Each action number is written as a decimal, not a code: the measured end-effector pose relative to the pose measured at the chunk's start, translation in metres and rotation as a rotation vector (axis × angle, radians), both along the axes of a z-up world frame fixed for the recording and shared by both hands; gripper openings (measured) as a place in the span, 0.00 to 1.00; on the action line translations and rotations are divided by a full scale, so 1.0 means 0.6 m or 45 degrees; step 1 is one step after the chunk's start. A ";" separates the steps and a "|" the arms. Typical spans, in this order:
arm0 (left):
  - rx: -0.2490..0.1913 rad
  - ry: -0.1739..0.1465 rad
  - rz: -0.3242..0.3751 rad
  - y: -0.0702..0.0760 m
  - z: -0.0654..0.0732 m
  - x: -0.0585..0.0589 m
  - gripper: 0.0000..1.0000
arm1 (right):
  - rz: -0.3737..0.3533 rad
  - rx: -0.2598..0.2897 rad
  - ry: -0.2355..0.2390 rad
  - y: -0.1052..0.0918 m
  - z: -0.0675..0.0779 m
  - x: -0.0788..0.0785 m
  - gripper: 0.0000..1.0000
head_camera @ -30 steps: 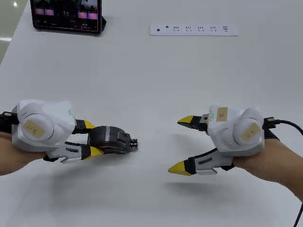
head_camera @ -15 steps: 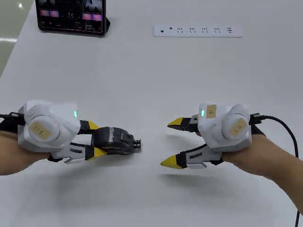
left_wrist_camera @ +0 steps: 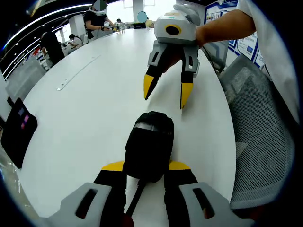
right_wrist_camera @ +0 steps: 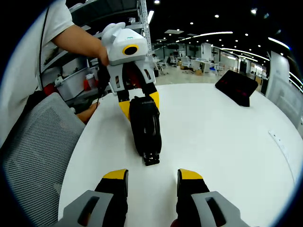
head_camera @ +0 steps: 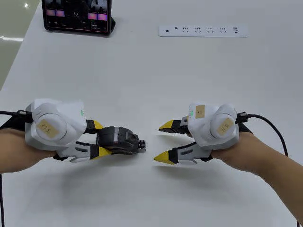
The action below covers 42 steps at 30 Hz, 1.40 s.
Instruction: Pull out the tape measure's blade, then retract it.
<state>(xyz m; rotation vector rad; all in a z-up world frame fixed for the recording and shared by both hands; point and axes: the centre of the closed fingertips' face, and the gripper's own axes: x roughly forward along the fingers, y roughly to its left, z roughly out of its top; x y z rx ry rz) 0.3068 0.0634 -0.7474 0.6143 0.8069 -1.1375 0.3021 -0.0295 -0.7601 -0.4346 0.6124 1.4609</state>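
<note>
A black tape measure [head_camera: 119, 140] lies on the white table, its blade hook [head_camera: 141, 144] pointing right. My left gripper [head_camera: 98, 138] is shut on the tape measure's case [left_wrist_camera: 150, 144], yellow tips on both sides. My right gripper [head_camera: 165, 142] is open, its yellow tips a short way right of the hook, not touching it. In the right gripper view the tape measure [right_wrist_camera: 145, 126] lies just beyond my right gripper [right_wrist_camera: 152, 175], hook end nearest. In the left gripper view the right gripper [left_wrist_camera: 166, 90] faces the case.
A white power strip [head_camera: 203, 30] lies at the table's far side. A dark tablet [head_camera: 78, 15] stands at the far left. A cable [head_camera: 265, 124] trails from the right gripper. A mesh chair [left_wrist_camera: 258, 142] stands beside the table edge.
My right gripper has moved left, closing much of the gap to the tape measure's hook, and stays open. The left gripper keeps its hold; the head camera has shifted slightly.
</note>
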 end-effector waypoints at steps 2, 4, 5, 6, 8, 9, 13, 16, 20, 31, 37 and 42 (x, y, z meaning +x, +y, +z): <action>0.002 0.001 -0.001 0.000 0.000 0.000 0.25 | 0.005 0.001 0.003 0.004 -0.005 0.000 0.37; 0.003 0.002 -0.002 0.000 0.000 0.000 0.25 | 0.009 0.004 -0.003 0.009 -0.008 0.000 0.35; 0.003 0.002 -0.001 0.000 0.000 0.000 0.25 | 0.014 0.004 -0.007 0.011 -0.009 0.000 0.35; 0.004 0.002 -0.002 0.000 0.000 0.000 0.25 | 0.019 0.006 -0.004 0.014 -0.011 -0.001 0.34; 0.005 0.002 -0.001 0.000 0.000 0.001 0.25 | 0.026 0.008 -0.007 0.017 -0.014 -0.001 0.33; 0.005 0.003 -0.001 0.000 -0.001 0.001 0.25 | 0.031 0.010 -0.006 0.020 -0.015 -0.002 0.32; 0.008 0.003 -0.002 0.000 -0.001 0.001 0.25 | 0.048 0.011 -0.010 0.028 -0.019 -0.002 0.29; 0.011 0.003 -0.004 0.000 -0.001 0.001 0.25 | 0.063 0.009 -0.013 0.034 -0.023 -0.003 0.27; 0.011 0.005 -0.003 0.000 -0.001 0.001 0.25 | 0.074 0.014 -0.018 0.040 -0.025 -0.003 0.25; 0.015 0.009 -0.003 0.001 -0.003 0.003 0.25 | 0.096 0.031 -0.026 0.051 -0.030 -0.004 0.18; 0.016 0.008 -0.003 0.002 -0.003 0.003 0.25 | 0.097 0.046 -0.029 0.054 -0.029 -0.002 0.14; 0.017 0.008 -0.003 0.001 -0.002 0.002 0.25 | 0.100 0.052 -0.032 0.058 -0.029 -0.003 0.13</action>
